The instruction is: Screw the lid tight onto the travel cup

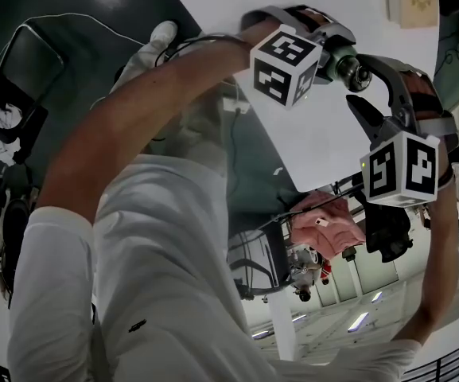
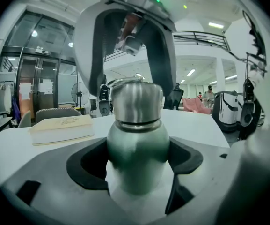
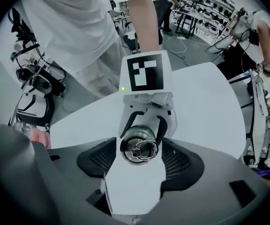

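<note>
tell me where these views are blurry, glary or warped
Head view: dim and bluish, with the person's forearm looming large near the lens. Left gripper view: the travel cup looks soft so close to the camera, there are pale streaks of glare on its steel lid, and the book is sharper. Right gripper view: strong fisheye curve, black corners, and the lid's ring crisp at centre.
</note>
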`<state>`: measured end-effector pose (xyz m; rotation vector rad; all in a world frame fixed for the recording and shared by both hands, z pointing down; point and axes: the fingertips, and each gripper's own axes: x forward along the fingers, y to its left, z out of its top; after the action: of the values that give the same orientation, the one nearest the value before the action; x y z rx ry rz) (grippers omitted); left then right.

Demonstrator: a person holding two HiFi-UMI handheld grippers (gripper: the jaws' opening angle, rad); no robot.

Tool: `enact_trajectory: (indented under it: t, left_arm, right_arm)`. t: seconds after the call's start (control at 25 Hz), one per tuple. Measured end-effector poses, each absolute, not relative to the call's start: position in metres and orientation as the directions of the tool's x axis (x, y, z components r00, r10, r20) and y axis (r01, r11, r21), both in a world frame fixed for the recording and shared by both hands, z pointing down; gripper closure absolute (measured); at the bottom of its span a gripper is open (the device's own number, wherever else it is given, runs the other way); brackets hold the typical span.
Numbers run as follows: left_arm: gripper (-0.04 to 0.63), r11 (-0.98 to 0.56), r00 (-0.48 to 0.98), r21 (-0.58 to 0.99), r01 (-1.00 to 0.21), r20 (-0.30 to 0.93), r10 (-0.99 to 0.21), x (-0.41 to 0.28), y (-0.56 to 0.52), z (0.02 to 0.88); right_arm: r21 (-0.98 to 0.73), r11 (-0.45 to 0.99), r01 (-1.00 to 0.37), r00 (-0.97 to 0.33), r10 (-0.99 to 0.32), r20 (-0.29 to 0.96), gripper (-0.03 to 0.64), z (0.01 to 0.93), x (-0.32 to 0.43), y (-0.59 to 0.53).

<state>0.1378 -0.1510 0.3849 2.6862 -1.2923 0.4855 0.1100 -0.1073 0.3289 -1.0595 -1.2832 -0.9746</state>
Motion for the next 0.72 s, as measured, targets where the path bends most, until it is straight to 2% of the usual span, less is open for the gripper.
enact_trajectory:
  t: [0.04,0.08,0.12,0.28,0.4,0.52,0.72]
  left_arm:
    - [0.233,-0.627,0.583,-0.03,-0.778,0.337,-0.739,0.138,-0.151,0.385]
    - [0.233,-0.627,0.583,-0.03,-0.778,0.336,-0.74,0.138,-0.151,0.385]
    - [0.233,-0.627,0.583,-0.03,-0.778,0.335,-0.74,0.138,-0.151,0.385]
    - [0.233,-0.627,0.583,-0.028,-0.779,0.335,-0.74,0.137,-0.152,0.385]
    - [0.233,-0.625,0.581,-0.03,-0.78,0.337,-0.741,0.137,-0.15,0.385]
    - [0.233,-0.623,0.579,-0.029,-0.782,0.337,-0.742,0.137,-0.15,0.385]
    - [0.233,-0.623,0.579,-0.029,-0.782,0.338,-0.742,0.136,-0.151,0.385]
  right_arm:
    - [-0.067,0.233,0.97,0.067,0.012,0.998,0.324,0.331,0.111,-0.109]
    - [-0.071,0.228,0.971,0.071,0.008,0.997,0.373,0.333,0.111,-0.11]
    - [-0.074,0.243,0.967,0.073,0.01,0.997,0.373,0.333,0.111,-0.111]
    - [-0.048,0.474,0.879,0.03,0.044,0.999,0.374,0.334,0.106,-0.113]
    - [-0.02,0.682,0.731,-0.017,0.047,0.999,0.374,0.333,0.104,-0.115]
    - [-0.004,0.833,0.553,-0.044,0.034,0.998,0.374,0.333,0.102,-0.118]
    - [-0.021,0.98,0.198,-0.072,0.035,0.997,0.374,0.334,0.1,-0.128]
